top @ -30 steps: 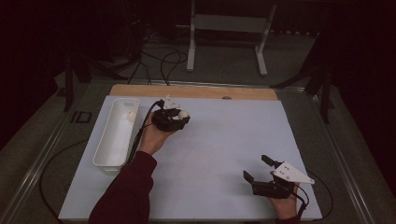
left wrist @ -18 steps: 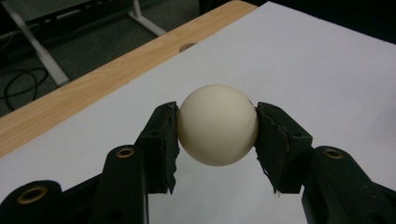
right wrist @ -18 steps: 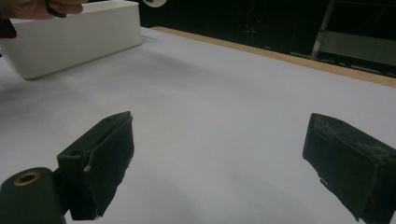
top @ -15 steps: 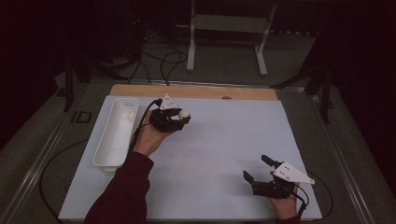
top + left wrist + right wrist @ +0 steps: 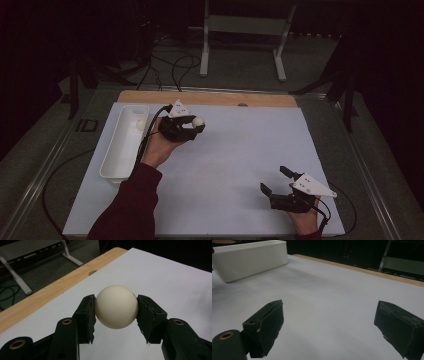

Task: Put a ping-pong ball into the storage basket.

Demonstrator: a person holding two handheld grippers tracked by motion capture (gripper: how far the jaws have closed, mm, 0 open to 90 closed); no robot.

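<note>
A cream ball (image 5: 116, 306) is pinched between the two black jaws of my left gripper (image 5: 116, 315), which is shut on it. From above, that ball (image 5: 199, 121) hangs over the white mat just right of the white tray (image 5: 116, 155). Another pale ball (image 5: 141, 124) lies inside the tray at its far end. My right gripper (image 5: 274, 181) rests near the mat's front right corner, jaws spread wide with nothing between them. Its own view has the gripper (image 5: 329, 322) open over bare mat, the tray (image 5: 249, 258) far off.
The white mat (image 5: 240, 155) covers a wooden table whose bare strip (image 5: 210, 98) runs along the far edge. Cables (image 5: 160, 65) and a metal stand (image 5: 245, 30) sit on the floor beyond.
My left gripper with the ball has edged slightly toward me and right. The right gripper has stayed still.
</note>
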